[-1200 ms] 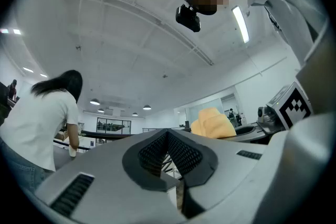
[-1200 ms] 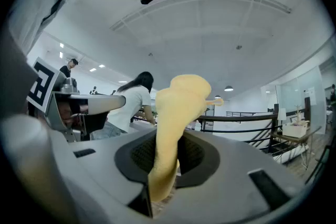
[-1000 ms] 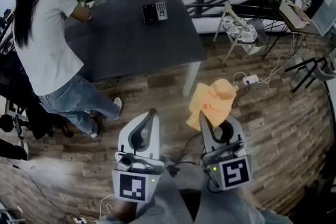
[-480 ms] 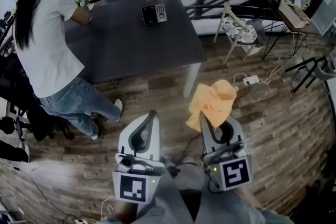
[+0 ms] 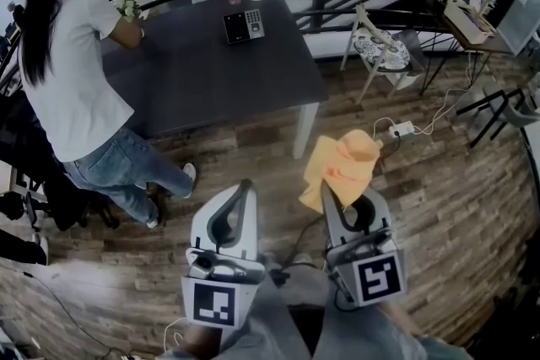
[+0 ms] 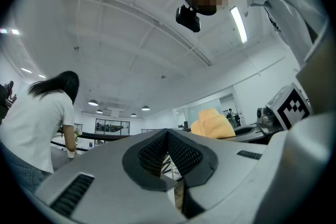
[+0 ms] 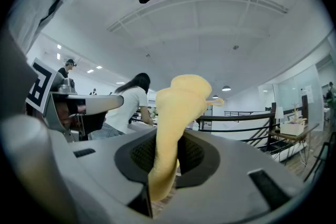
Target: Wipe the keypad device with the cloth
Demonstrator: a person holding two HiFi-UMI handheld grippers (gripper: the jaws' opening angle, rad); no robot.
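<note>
I see the orange cloth [image 5: 342,169] bunched upright in my right gripper's [image 5: 327,196] pinch, well apart from the dark keypad [image 5: 243,25] lying flat on the far table [image 5: 211,76].

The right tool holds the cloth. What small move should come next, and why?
Probably step toward the table and carry the right tool forward. Its jaws are shut on the cloth, but the keypad lies near the table's far edge, well away from it.
</note>
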